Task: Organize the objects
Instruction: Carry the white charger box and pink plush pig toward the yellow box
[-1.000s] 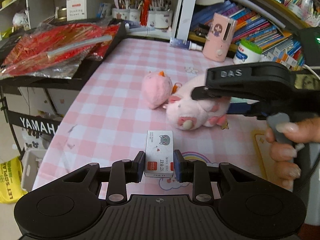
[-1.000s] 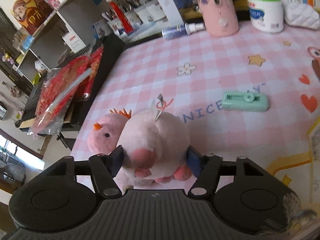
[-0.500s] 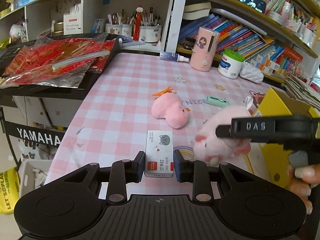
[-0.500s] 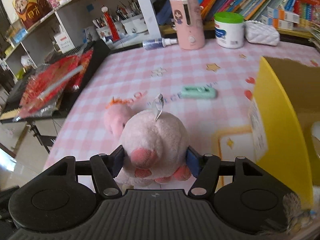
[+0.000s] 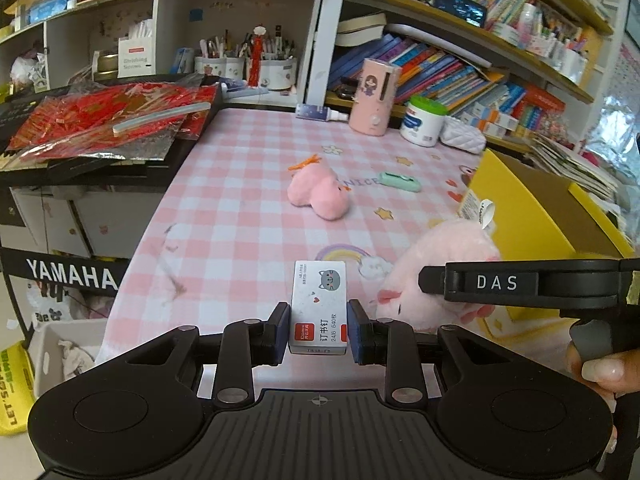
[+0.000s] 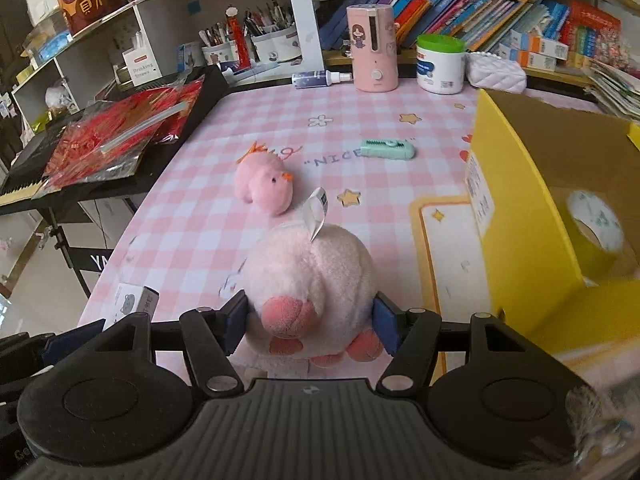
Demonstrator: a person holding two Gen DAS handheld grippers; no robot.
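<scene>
Right wrist view showed the right gripper (image 6: 310,322) pinching the pink plush (image 6: 310,276) just left of the yellow box (image 6: 516,216), off the table. Left gripper (image 5: 319,330) clamped the staple box (image 5: 320,304) further left. Carrying each above the box wall before letting go seemed wisest, plush first.

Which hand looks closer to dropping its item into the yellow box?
Right, probably. Its claw grips the pink plush just beside the yellow box; the left claw, holding the staple box, sits farther away.
</scene>
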